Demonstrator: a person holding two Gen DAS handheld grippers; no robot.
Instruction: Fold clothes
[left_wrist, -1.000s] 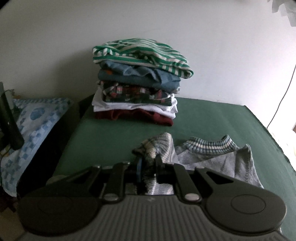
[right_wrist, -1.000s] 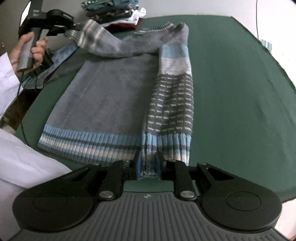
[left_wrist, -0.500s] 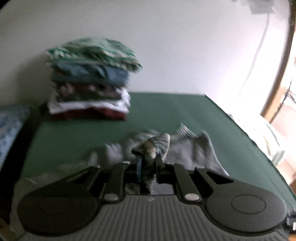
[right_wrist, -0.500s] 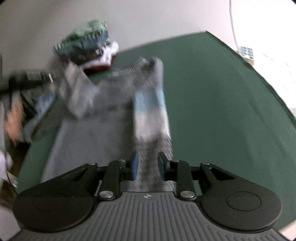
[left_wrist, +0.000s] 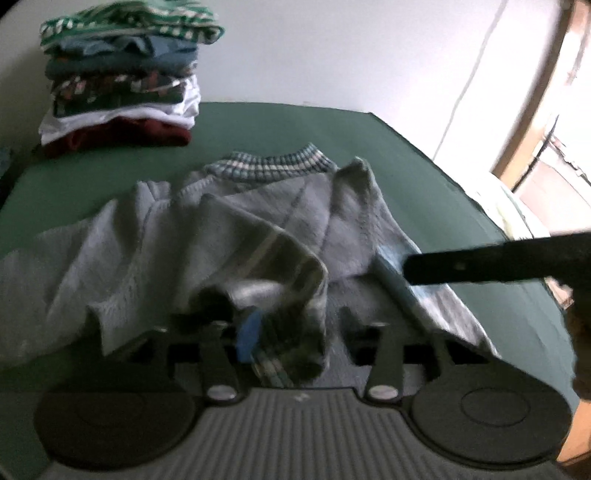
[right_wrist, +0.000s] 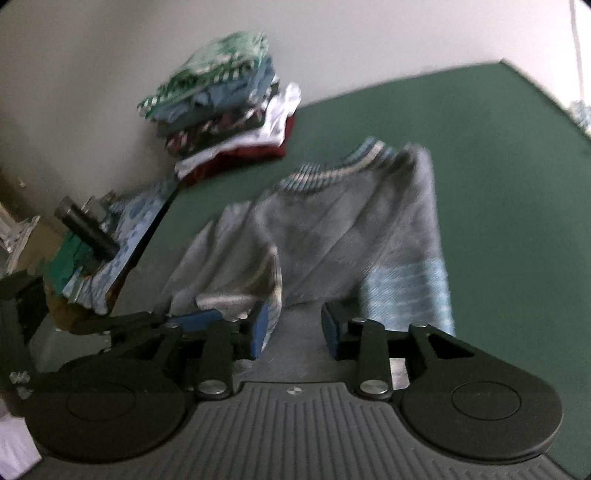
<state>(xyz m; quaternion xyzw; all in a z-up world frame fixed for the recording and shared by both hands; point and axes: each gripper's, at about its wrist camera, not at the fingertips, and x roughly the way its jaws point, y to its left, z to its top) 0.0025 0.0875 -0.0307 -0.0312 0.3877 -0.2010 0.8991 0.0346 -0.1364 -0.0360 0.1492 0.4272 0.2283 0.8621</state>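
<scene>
With both sleeves laid in, the left hand-held gripper (left_wrist: 291, 332) and right hand-held gripper (right_wrist: 291, 326), jaws just opened and empty, should next smooth the sweater (right_wrist: 332, 236).

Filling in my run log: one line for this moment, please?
phase: sleeves folded in | left gripper: opening, cuff between, unpinched | right gripper: opening, empty | sweater: on table

A plain white wall (left_wrist: 332, 55) rises behind the green-covered table (left_wrist: 280, 129), daylight glaring at right.

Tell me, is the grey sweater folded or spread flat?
Partly folded. On the grey sweater, both sleeves lie over the body, but the cloth is rumpled, not a neat bundle.
</scene>
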